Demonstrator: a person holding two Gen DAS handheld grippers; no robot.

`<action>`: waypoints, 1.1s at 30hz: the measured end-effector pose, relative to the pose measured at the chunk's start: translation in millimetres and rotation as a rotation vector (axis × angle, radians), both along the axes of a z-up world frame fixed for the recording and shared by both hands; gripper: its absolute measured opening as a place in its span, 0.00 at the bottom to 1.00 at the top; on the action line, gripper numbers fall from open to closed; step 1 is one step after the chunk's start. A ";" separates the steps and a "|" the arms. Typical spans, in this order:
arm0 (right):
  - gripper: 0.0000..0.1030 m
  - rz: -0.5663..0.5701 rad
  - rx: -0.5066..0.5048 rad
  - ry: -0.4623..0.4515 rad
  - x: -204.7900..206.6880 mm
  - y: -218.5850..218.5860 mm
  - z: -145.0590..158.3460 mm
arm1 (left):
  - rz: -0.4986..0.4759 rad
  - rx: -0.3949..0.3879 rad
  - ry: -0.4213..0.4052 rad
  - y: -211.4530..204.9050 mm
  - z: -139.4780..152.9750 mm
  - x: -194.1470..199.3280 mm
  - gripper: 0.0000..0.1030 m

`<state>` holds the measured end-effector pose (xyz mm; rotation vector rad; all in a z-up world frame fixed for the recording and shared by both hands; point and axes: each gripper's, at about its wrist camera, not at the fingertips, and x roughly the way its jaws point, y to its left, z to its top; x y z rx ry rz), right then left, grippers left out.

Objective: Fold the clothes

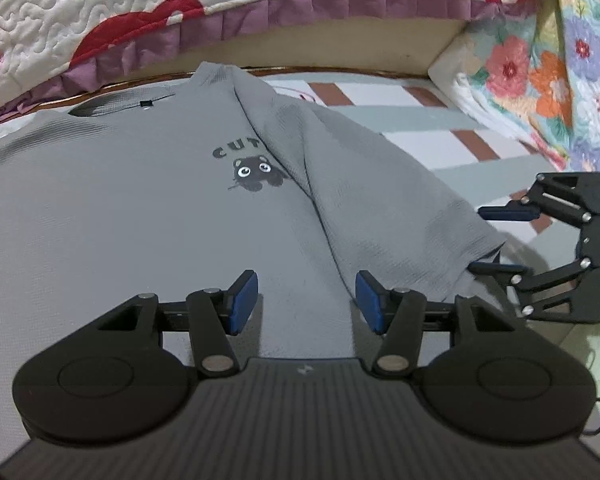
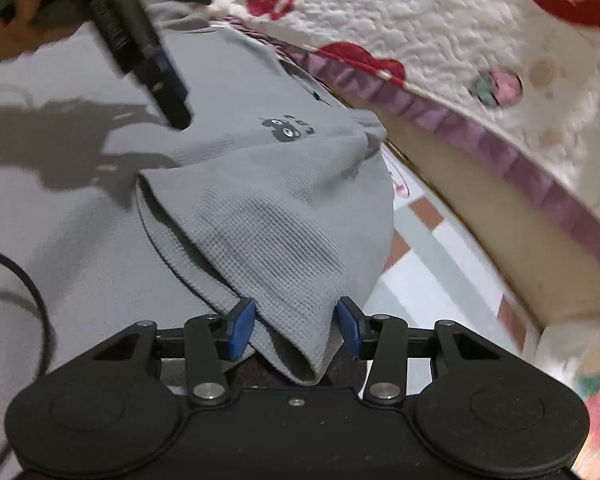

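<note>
The grey waffle-knit T-shirt with a small black cartoon print lay spread on the bed, one sleeve folded inward. The left gripper hovered with jaws apart and empty; the right gripper had the sleeve's hem between its parted jaws.

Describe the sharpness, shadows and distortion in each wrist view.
Left wrist view: sharp, the grey T-shirt weave and print crisp; fisheye bends the quilt's purple ruffle into an arc. Right wrist view: motion blur at the edges smears the quilt; the left gripper casts a hard dark shadow on the shirt.
</note>
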<state>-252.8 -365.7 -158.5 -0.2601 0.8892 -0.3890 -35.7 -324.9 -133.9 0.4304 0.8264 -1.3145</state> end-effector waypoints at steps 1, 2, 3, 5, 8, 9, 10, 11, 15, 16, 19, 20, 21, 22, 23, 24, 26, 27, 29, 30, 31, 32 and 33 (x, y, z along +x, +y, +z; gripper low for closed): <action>0.48 0.012 0.001 0.002 -1.4 1.6 0.1 | -0.002 0.002 0.008 0.1 -0.5 1.5 0.52; 0.48 0.027 -0.007 0.007 -1.4 3.2 -1.0 | -0.005 0.002 0.015 0.1 -1.0 2.6 0.52; 0.47 0.039 -0.021 0.007 -0.5 4.0 -2.1 | -0.007 0.002 0.021 0.0 -1.6 3.8 0.52; 0.37 0.040 -0.011 -0.008 3.0 -1.0 -0.6 | -0.026 -0.003 0.024 -1.6 -1.8 2.4 0.52; 0.03 -0.021 0.023 -0.101 5.6 -17.6 14.7 | -0.059 -0.019 0.012 -4.8 0.2 -4.2 0.52; 0.03 -0.056 0.040 -0.156 4.0 -25.3 23.7 | -0.066 -0.024 0.010 -5.5 1.4 -6.7 0.52; 0.03 -0.103 0.063 -0.212 -0.6 -34.5 32.4 | -0.070 -0.027 0.013 -6.4 1.8 -8.7 0.53; 0.03 -0.154 0.078 -0.252 -7.5 -43.6 37.4 | -0.073 -0.028 0.017 -7.4 1.9 -10.6 0.54; 0.03 -0.361 0.137 -0.406 -35.9 -80.5 56.2 | -0.080 -0.019 0.018 -11.8 -1.1 -16.0 0.54; 0.03 -0.421 0.157 -0.429 -45.3 -90.2 58.0 | -0.081 -0.017 0.020 -12.4 -2.2 -17.1 0.54; 0.03 -0.591 0.275 -0.464 -68.7 -126.1 42.9 | -0.083 -0.006 0.025 -13.3 -6.0 -18.6 0.54; 0.03 -0.647 0.320 -0.473 -76.0 -138.5 36.2 | -0.085 -0.002 0.024 -13.6 -7.0 -19.2 0.54; 0.04 -0.702 0.365 -0.481 -83.4 -150.8 29.5 | -0.085 0.002 0.022 -13.8 -8.0 -19.6 0.54; 0.04 -0.757 0.410 -0.489 -90.8 -163.1 22.8 | -0.082 0.005 0.018 -13.8 -8.8 -19.8 0.54; 0.05 -0.807 0.431 -0.487 -95.9 -172.4 16.5 | -0.079 0.008 0.018 -13.5 -9.6 -19.4 0.54; 0.13 -0.847 0.413 -0.469 -97.3 -176.5 10.8 | -0.075 0.009 0.020 -12.9 -10.2 -18.6 0.54; 0.13 -0.890 0.441 -0.460 -101.1 -183.4 4.6 | -0.064 0.011 0.029 -11.0 -11.3 -16.1 0.54; 0.13 -0.905 0.484 -0.496 -106.3 -184.1 5.3 | -0.058 0.012 0.035 -9.9 -11.8 -14.8 0.54; 0.14 -0.897 0.588 -0.594 -115.3 -180.8 9.4 | -0.048 0.013 0.044 -8.5 -12.6 -11.9 0.54; 0.15 -0.875 0.641 -0.631 -115.3 -180.5 11.2 | -0.044 0.016 0.045 -8.2 -13.1 -10.6 0.54; 0.16 -0.854 0.694 -0.667 -115.2 -180.2 13.0 | -0.041 0.019 0.044 -8.1 -13.7 -9.5 0.54; 0.18 -0.833 0.749 -0.693 -114.6 -180.2 13.1 | -0.038 0.022 0.042 -8.0 -14.3 -8.4 0.54; 0.22 -0.815 0.806 -0.700 -112.8 -180.8 10.5 | -0.034 0.026 0.040 -8.2 -14.8 -7.3 0.55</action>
